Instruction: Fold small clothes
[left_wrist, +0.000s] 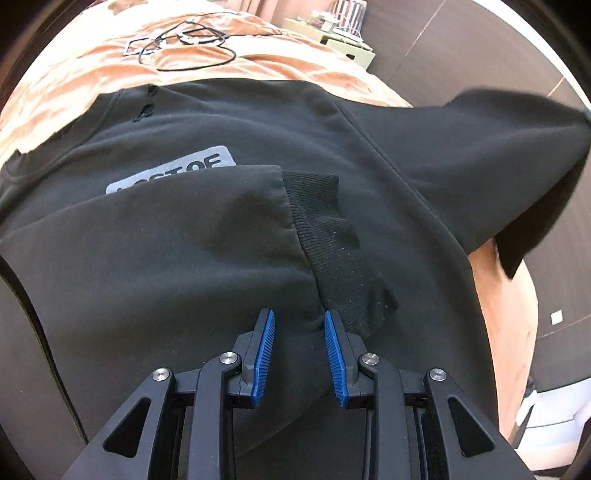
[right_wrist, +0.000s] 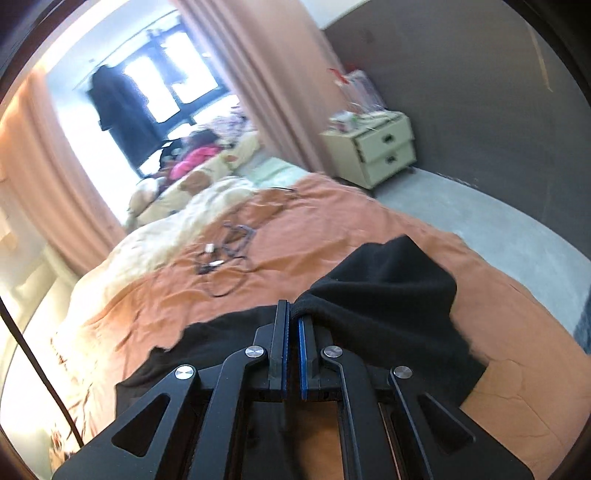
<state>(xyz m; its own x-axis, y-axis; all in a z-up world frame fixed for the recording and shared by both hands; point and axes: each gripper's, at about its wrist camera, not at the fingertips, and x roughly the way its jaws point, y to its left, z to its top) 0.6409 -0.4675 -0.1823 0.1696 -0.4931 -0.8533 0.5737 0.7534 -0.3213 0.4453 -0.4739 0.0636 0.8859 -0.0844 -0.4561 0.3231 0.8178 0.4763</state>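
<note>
A black sweatshirt (left_wrist: 155, 266) lies spread on a bed covered with an orange blanket (left_wrist: 92, 77), its chest showing a grey printed patch (left_wrist: 173, 173) with partly hidden lettering. One sleeve (left_wrist: 177, 229) is folded across the front of the garment, over the lower edge of the patch, and its ribbed cuff (left_wrist: 332, 240) points toward the middle of the body. The left tool (left_wrist: 299, 350) hovers just above the fabric at the seam where sleeve meets cuff, its blue ribbed pads (left_wrist: 264, 354) set apart with a clear gap between them and nothing pinched there. At the far side of the garment, the other sleeve (left_wrist: 498, 166) is lifted off the bed and hangs in the air, blurred at its end. In the right wrist view, the right tool (right_wrist: 293, 321) has its jaws drawn almost together on the ribbed edge of that raised black fabric (right_wrist: 388, 291), which drapes down to the right of the fingers while the rest of the sweatshirt lies flat on the blanket below. Farther up the bed, a tangle of dark cables (right_wrist: 229, 254) with small white plugs lies on the blanket, well apart from the sweatshirt. Beyond them sits a rumpled cream quilt (right_wrist: 155, 232). A pale bedside cabinet (right_wrist: 373, 147) with two drawers stands beside the bed against a dark wall, near pink curtains (right_wrist: 280, 77) and a bright window (right_wrist: 166, 88).
</note>
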